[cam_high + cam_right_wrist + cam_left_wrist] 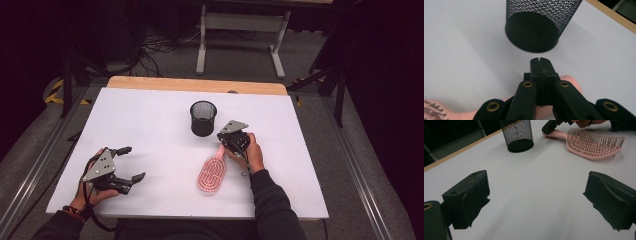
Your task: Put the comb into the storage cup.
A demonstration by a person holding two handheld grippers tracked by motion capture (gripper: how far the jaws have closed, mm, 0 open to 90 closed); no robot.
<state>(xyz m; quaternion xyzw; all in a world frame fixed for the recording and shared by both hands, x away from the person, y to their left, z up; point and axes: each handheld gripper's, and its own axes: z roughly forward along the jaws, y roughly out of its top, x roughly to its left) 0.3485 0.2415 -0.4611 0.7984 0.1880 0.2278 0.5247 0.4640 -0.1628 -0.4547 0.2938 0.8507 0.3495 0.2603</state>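
Observation:
A pink paddle hairbrush point(212, 175) lies bristles up on the white table point(150, 125), its handle toward a black mesh cup point(203, 118). My right gripper point(223, 142) is shut, jaws pressed together with no gap, right over the end of the handle. In the right gripper view the shut tips point(540, 61) sit above the pink handle point(571, 83), with the cup point(536, 27) just ahead. My left gripper point(134, 162) rests open at the front left with nothing between its jaws. In the left gripper view it point(536, 200) faces the brush point(594, 143), the cup point(517, 135) and the right gripper point(549, 127).
The white sheet covers a wooden tabletop whose far edge point(197, 85) shows bare. Beyond it stand a white frame leg point(201, 45) and cables on the floor. Metal rails point(350, 165) run along both sides of the table.

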